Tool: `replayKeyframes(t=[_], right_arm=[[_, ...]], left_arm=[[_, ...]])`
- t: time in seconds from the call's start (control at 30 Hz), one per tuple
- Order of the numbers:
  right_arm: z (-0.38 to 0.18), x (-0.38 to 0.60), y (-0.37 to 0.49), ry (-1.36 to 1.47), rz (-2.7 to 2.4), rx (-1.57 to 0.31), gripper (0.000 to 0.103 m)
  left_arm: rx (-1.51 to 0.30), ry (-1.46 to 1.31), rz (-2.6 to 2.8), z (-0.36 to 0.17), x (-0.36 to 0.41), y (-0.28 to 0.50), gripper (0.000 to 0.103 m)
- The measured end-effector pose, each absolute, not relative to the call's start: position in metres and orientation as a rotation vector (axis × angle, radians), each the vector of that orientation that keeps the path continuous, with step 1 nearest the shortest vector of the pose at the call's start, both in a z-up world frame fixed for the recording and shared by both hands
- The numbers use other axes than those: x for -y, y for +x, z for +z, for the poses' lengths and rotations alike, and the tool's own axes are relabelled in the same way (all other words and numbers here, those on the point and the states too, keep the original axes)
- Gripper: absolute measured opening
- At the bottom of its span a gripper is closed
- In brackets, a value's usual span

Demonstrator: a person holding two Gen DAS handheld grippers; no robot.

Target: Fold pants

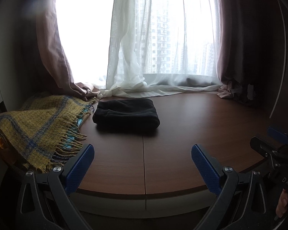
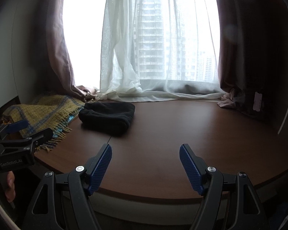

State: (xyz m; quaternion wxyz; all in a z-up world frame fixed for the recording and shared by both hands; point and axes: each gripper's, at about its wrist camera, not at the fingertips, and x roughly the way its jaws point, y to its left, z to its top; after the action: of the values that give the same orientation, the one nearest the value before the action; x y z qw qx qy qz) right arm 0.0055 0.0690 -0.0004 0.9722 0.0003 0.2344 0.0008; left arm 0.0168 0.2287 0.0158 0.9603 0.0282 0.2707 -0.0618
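Holding my left gripper point(image 1: 143, 160) and my right gripper point(image 2: 145, 161) wide apart with nothing in them, I hang both over the near edge of the brown wooden surface point(image 1: 182, 143). The black soft pants point(image 1: 126, 115) lie folded in a neat stack far back, just beside the yellow and blue fringed blanket point(image 1: 36, 126), near the white thin curtain point(image 1: 144, 57).

We count one folded pair of pants point(image 1: 126, 115) ahead of our jaws, one blanket point(image 1: 38, 126) to their left, two grippers, both empty.
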Motion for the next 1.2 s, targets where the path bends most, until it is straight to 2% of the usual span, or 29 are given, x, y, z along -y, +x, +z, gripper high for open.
replayKeyframes(t=[1.2], right_arm=[[0.004,-0.063,-0.004,0.0,0.004,-0.464,0.074]], left_arm=[[-0.548,0.061,-0.09,0.018,-0.219,0.008,0.103]])
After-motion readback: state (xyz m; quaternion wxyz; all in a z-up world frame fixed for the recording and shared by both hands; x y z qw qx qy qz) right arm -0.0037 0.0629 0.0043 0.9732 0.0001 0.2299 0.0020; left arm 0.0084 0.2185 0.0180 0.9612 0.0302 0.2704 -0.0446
